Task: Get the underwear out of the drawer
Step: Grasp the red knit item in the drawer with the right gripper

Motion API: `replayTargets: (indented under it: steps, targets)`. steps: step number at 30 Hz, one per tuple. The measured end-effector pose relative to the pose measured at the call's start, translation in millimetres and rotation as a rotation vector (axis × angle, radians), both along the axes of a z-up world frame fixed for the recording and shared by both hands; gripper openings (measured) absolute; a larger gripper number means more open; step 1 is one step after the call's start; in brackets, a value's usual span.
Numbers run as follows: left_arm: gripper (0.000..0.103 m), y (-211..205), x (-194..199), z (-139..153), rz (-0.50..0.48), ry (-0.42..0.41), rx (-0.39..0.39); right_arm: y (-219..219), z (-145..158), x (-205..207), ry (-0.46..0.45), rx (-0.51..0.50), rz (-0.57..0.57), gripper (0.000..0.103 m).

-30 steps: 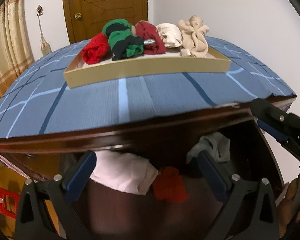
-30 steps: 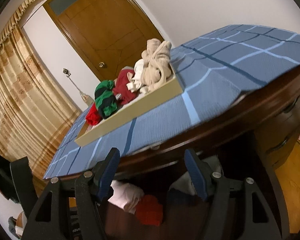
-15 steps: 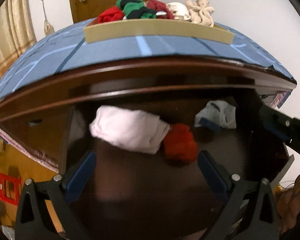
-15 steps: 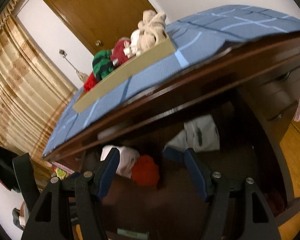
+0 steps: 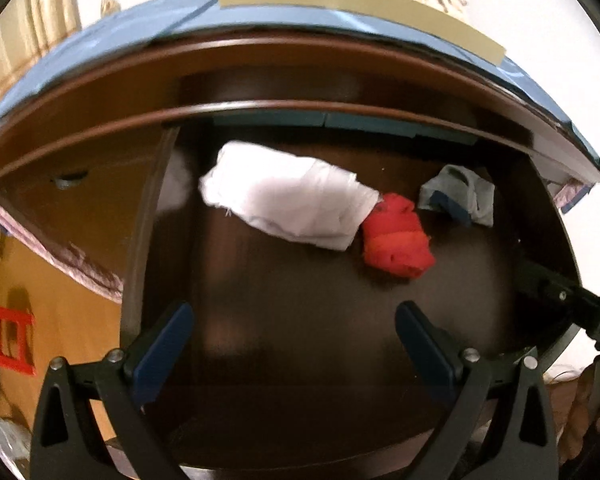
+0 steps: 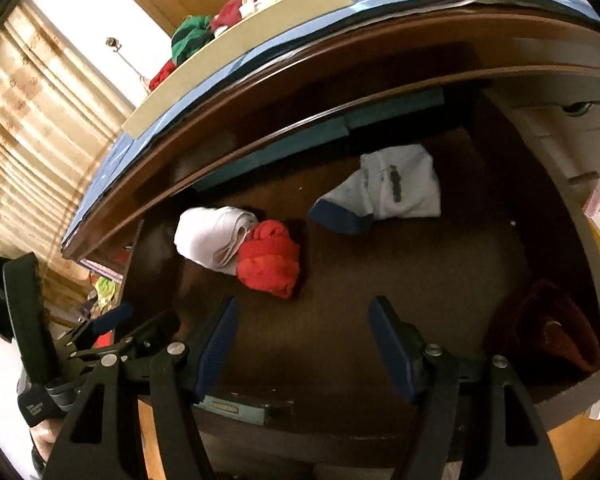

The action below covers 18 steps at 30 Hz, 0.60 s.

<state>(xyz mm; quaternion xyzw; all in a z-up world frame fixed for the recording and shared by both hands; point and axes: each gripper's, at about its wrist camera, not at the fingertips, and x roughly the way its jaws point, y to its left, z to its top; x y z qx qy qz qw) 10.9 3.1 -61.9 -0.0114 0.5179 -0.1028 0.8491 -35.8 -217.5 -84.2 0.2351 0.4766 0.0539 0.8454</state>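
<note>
Now both jaws gape empty: lower the right hand-held gripper (image 6: 302,346) over the red underwear (image 6: 269,258) in the drawer (image 6: 420,280), left hand-held gripper (image 5: 294,350) clear.

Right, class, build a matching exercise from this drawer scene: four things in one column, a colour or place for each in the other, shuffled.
Things:
1. rolled bundle
2. crumpled piece
3. flat garment
4. tray

Descriptions:
A. grey with a navy band
B. on the blue cloth above the drawer
C. white
D. bright red

Pairs: 1-C, 2-D, 3-A, 4-B
</note>
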Motion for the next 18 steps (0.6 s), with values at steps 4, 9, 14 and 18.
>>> replayTargets:
  steps: [4, 9, 14, 18]
  targets:
    - [0.102, 7.1, 6.5, 4.3, 0.02, 0.013, -0.068, 14.7, 3.5, 22.3, 0.008, -0.048, 0.108, 0.069]
    - [0.102, 11.0, 6.4, 11.3, 0.021, -0.01, -0.081, 39.3, -5.7, 59.4, 0.081, -0.099, 0.267, 0.069]
    - [0.102, 16.2, 9.6, 11.5, 0.022, -0.015, -0.081, 62.4, -19.5, 82.1, 0.137, -0.187, 0.365, 0.069]
    - [0.101, 16.8, 8.7, 16.7, 0.017, -0.021, -0.103, 83.0, -33.4, 99.0, 0.199, -0.267, 0.463, 0.069]
